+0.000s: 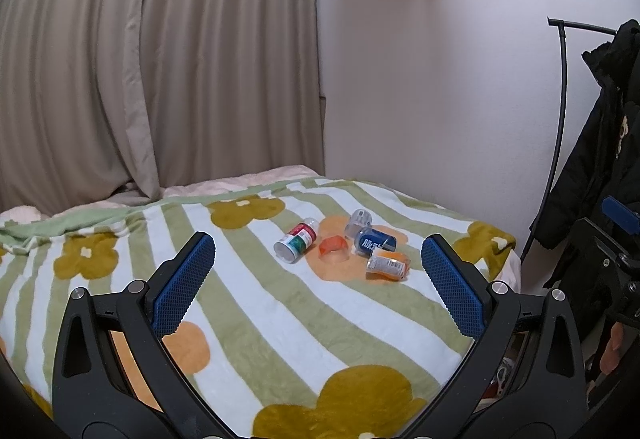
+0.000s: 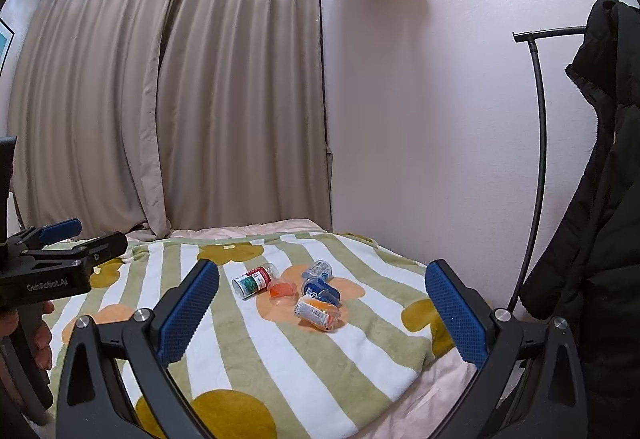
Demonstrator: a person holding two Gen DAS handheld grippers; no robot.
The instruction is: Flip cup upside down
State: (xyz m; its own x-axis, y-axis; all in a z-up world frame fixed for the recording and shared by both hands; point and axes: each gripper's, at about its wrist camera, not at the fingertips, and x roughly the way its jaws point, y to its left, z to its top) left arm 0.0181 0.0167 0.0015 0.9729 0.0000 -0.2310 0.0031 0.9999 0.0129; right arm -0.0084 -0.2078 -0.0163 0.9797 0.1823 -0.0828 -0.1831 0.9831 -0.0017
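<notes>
- My left gripper [image 1: 318, 281] has its blue fingers [image 1: 184, 289] spread wide apart, holding nothing, hovering above the near part of the bed [image 1: 280, 323].
- My right gripper [image 2: 322, 309] is the same: fingers [image 2: 456, 313] wide apart and empty, above the bed's near edge.
- Ahead of both, in the middle of the striped flower blanket, lies a small cluster of containers, well apart from either gripper.
- The cup [image 1: 334, 250] is the clear one with an orange band. It sits in the middle of the cluster, just beside a red and green bottle [image 1: 297, 241] on its left and a blue can [image 1: 374, 241] on its right.
- An orange can [image 1: 388, 265] lies nearer me, to the cup's right; a clear bottle [image 1: 358, 221] lies behind.
- I judge the cup to be lying tipped on its side, mouth toward me, but its exact axis is hard to tell.
- The cup lies straight ahead, almost centred between the left fingers, and a little left of centre for the right.
- Neither hand looks clearly nearer; the left seems better lined up.
- Neighbours crowd both flanks, so a clean approach may be tight.
</notes>
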